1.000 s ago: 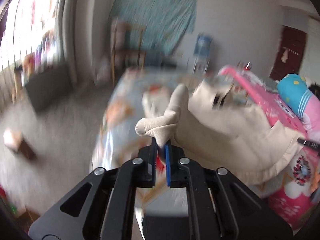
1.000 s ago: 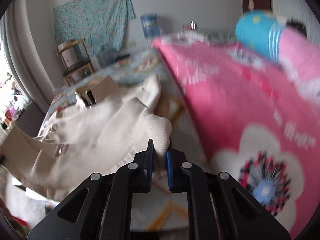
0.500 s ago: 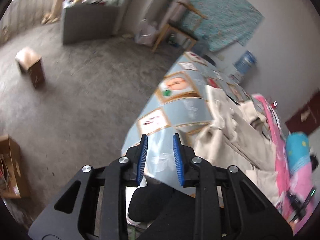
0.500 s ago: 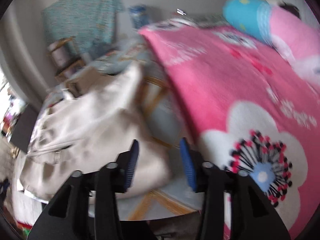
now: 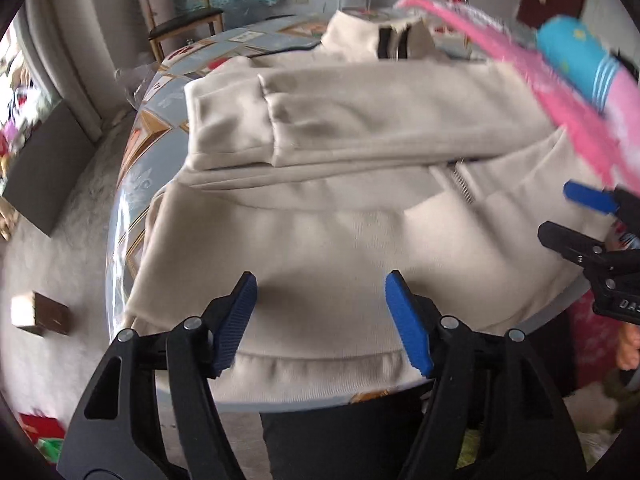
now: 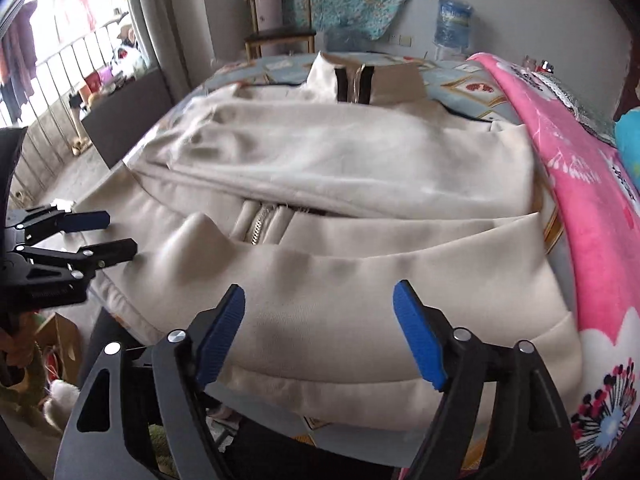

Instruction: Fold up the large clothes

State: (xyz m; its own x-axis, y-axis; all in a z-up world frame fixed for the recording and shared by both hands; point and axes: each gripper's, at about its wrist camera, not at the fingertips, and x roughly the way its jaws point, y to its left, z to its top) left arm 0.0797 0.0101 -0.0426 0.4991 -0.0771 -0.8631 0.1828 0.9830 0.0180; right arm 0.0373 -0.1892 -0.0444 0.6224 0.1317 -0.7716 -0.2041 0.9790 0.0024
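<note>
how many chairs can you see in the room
1: a wooden chair with a dark seat stands by the far wall, beyond the far end of the table, in front of the hanging patterned cloth. Others may be hidden.

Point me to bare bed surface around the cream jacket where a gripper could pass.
Free: patterned sheet left of the folded sleeve, and a strip beyond the collar. Crowded: the pink blanket abuts the cream jacket on its right; the hem reaches the near edge.
</note>
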